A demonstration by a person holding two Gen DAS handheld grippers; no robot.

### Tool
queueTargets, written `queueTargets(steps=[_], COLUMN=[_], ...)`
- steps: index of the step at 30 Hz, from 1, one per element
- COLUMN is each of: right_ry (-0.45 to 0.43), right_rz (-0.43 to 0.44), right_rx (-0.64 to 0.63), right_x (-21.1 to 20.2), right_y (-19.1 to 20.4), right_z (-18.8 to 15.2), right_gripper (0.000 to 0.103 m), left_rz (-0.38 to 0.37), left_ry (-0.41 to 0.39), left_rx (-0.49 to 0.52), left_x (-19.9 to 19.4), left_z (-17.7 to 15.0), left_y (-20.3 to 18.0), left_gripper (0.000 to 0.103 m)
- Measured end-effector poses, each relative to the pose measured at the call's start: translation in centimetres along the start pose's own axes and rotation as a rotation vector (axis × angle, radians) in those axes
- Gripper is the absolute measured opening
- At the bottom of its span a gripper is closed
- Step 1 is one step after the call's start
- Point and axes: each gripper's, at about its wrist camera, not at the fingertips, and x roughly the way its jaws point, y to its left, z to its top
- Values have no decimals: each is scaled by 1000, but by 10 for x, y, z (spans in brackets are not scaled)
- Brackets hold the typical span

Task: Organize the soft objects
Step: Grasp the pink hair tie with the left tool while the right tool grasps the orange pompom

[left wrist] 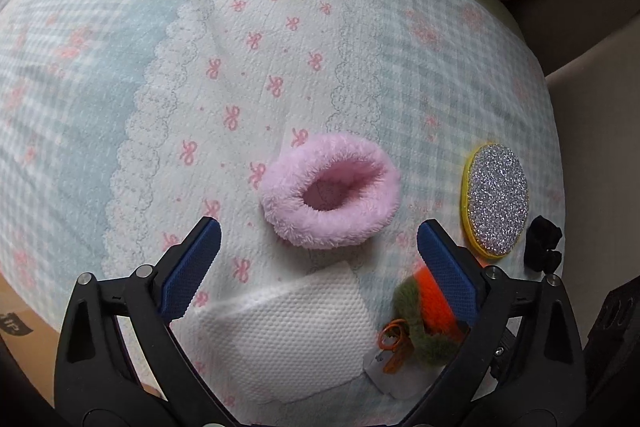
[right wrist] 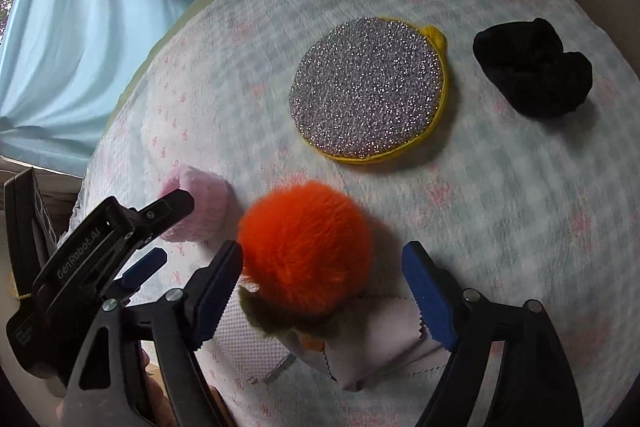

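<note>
Judging from both wrist views, the step in hand is picking the orange pompom (right wrist: 306, 247), which sits on the quilted bedspread (right wrist: 520, 187) partly over a folded grey cloth (right wrist: 384, 343) and touching a white textured wipe (right wrist: 248, 343). My right gripper (right wrist: 324, 267) has its jaws wide apart with the pompom between them, nothing clamped yet. I would lower until the blue pads bracket the ball's widest part, then close gently so the fur compresses without snagging the cloth underneath. My left gripper (left wrist: 318, 239) also hangs with its 2 jaws apart, empty, just short of the pink fluffy ring (left wrist: 330, 191). Further out lie the round glitter scrubber (right wrist: 368, 89) and the black scrunchie (right wrist: 534, 67), well apart from the pompom; I'd keep clear of both.
</note>
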Motion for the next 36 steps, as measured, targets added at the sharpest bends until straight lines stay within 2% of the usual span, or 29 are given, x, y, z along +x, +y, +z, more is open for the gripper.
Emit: queueTargets(steps=[6, 9, 14, 15, 20, 29, 36], right_ry=[3, -9, -12, -15, -26, -40, -80], right_rz=[1, -24, -104, -112, -102, -76, -55], right_rx=[-12, -28, -67, -67, -40, -29, -20], right_x=[19, 22, 26, 25, 22, 13, -14], right_y=[5, 9, 16, 16, 11, 13, 18], right_z=[2, 5, 6, 6, 2, 2, 4], right_gripper=[73, 67, 44, 39, 34, 32, 32], left_rz=[9, 16, 33, 34, 23, 16, 6], left_ry=[7, 6, -5, -10, -10, -19, -45], left_rx=[-26, -29, 3, 12, 37, 62, 70], left_x=[24, 30, 35, 34, 32, 26, -7], left_z=[6, 9, 14, 15, 16, 18, 13], left_y=[2, 1, -9, -11, -16, -23, -18], left_gripper=[88, 81, 51, 49, 35, 29, 29])
